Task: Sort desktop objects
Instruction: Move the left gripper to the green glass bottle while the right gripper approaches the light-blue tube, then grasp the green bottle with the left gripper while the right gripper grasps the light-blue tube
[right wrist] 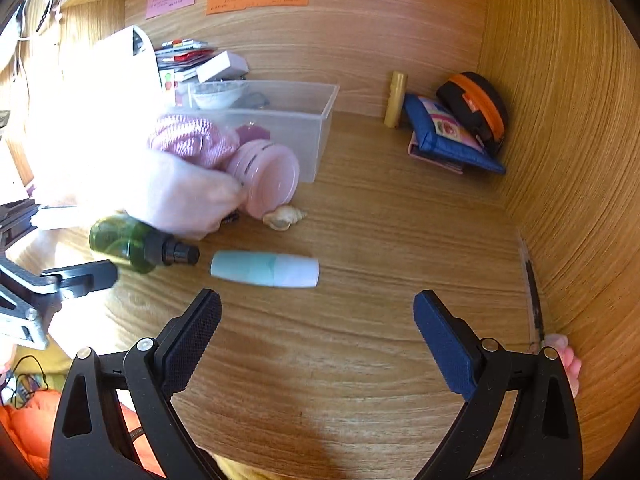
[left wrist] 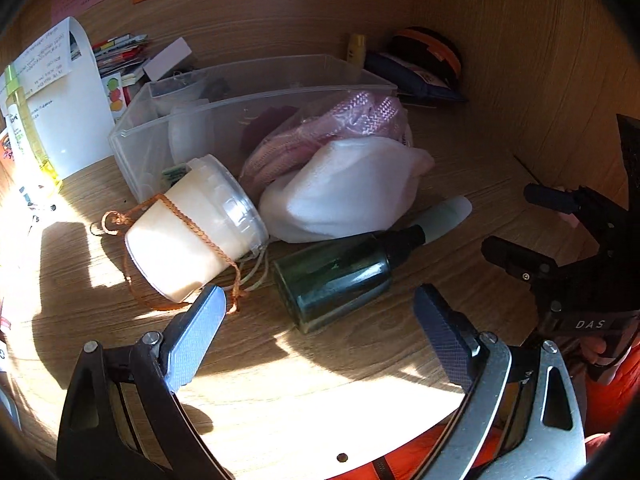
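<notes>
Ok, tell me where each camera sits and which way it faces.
Left wrist: on the left gripper, low over the desk, facing the dark green bottle, white jar and clear bin; its own open fingers show, plus the right gripper at the right edge.
Right wrist: on the right gripper, facing the pale blue tube and the back wall; its own open fingers show, and a fingertip at the right.
Shared: bottle, tube, bin, white cloth.

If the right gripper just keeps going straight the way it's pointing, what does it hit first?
Most likely the pale teal tube, which lies on its side on the desk just ahead of the open right gripper, slightly left of its centre line. Depth is hard to judge through the fisheye, so it could slip past on the tube's right.
</notes>
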Demonstrator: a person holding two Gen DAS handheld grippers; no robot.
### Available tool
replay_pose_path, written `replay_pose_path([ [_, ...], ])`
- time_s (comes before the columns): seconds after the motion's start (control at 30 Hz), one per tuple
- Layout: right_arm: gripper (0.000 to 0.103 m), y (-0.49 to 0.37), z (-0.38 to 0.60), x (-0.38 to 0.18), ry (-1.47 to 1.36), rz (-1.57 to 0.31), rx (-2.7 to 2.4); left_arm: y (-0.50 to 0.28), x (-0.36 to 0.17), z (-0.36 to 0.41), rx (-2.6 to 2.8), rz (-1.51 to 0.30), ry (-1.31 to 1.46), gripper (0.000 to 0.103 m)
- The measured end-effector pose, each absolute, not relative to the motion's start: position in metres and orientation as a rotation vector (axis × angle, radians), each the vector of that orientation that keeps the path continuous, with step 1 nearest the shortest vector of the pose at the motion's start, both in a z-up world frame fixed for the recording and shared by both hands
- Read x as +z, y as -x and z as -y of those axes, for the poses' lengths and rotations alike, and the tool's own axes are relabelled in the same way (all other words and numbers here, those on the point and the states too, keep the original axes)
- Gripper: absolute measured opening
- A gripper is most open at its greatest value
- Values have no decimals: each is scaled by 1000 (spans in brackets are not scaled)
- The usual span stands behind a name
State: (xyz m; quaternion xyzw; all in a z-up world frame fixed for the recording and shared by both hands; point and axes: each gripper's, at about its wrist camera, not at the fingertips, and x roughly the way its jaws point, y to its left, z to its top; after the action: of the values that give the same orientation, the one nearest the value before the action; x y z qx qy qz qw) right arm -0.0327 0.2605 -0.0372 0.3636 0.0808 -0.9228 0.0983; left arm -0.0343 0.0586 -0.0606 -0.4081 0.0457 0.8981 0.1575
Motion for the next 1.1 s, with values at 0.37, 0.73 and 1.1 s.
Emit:
replay_pose_path([
  [0.37, 96, 54, -243, -48, -1144, -229, -2641, 56, -71, -64, 2517, -98, 1206, 96],
  [0.73, 95, 70, -232, -54, -1176, -155, -2623, 56, -74, -60, 2497, -114, 1161, 70],
  [1.1, 71, 70, -234, -48, -1153, -102, -2618, 41, -69, -55, 2530, -104, 1116, 63],
])
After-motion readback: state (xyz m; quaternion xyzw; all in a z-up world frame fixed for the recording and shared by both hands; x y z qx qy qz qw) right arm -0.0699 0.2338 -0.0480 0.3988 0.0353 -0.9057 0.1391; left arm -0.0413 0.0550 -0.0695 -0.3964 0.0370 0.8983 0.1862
